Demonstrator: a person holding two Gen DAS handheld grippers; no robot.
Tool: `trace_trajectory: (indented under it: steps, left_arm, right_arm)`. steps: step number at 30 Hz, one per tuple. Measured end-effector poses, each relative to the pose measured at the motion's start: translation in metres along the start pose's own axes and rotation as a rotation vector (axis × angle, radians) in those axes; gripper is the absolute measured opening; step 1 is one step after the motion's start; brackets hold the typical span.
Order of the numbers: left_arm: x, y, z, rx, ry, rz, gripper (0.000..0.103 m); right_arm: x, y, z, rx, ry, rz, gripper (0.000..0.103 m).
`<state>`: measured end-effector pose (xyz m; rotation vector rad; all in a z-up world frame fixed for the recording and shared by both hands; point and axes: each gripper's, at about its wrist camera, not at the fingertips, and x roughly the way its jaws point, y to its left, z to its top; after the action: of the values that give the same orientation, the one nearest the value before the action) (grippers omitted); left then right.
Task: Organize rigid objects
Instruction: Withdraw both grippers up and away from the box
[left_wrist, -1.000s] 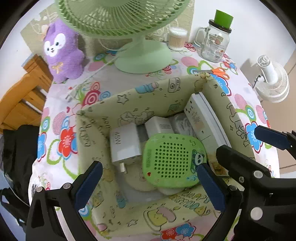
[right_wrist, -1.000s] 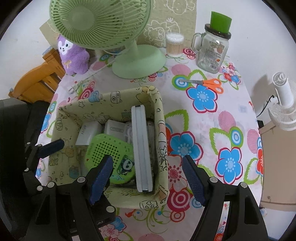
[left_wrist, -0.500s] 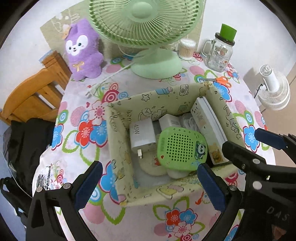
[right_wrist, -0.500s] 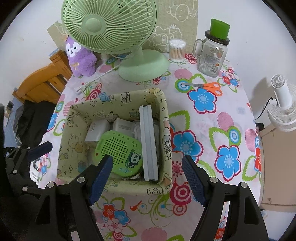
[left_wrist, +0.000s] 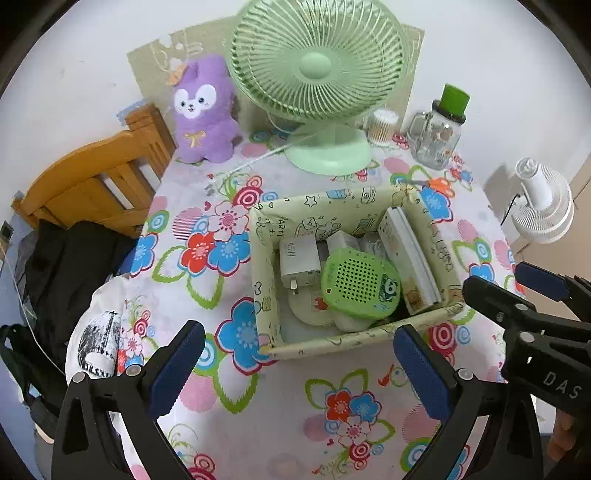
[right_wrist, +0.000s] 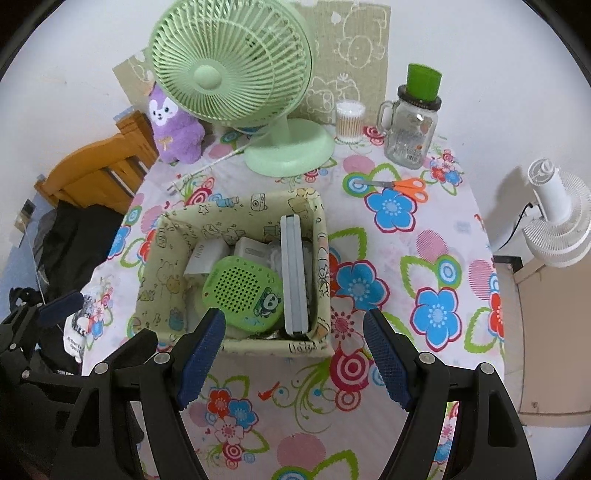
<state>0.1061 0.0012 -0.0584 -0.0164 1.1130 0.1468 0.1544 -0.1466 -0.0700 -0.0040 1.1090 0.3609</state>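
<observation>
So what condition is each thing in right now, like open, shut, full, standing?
Left gripper: open, empty.
Right gripper: open, empty.
Fabric box: open-topped, holding gadgets.
Green speaker: lying tilted on top.
Glass jar: upright, lid on.
Scissors: closed, flat on table.
Green fan: standing, unplugged.

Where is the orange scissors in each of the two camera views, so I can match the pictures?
Left wrist view: orange scissors right of centre, partly hidden behind the far right corner of the storage box.
Right wrist view: scissors fully visible, upper right, on the tablecloth beyond the box.
Shared landmark: glass jar with green lid, just behind the scissors.
</observation>
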Motion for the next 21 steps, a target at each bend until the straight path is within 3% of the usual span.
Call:
trace_trajectory:
  steps: [11,21]
  left_arm:
    - [-0.053,-0.001,-0.019,-0.021,-0.078,-0.032,0.103]
    - [-0.116,-0.005,-0.033,0.027,-0.192,-0.071,0.103]
  right_arm:
    - [-0.06,-0.003,-0.023,-0.001,-0.095,-0.021,0.08]
    - [-0.121,0.002,-0.049,0.039,-0.184,-0.08,0.08]
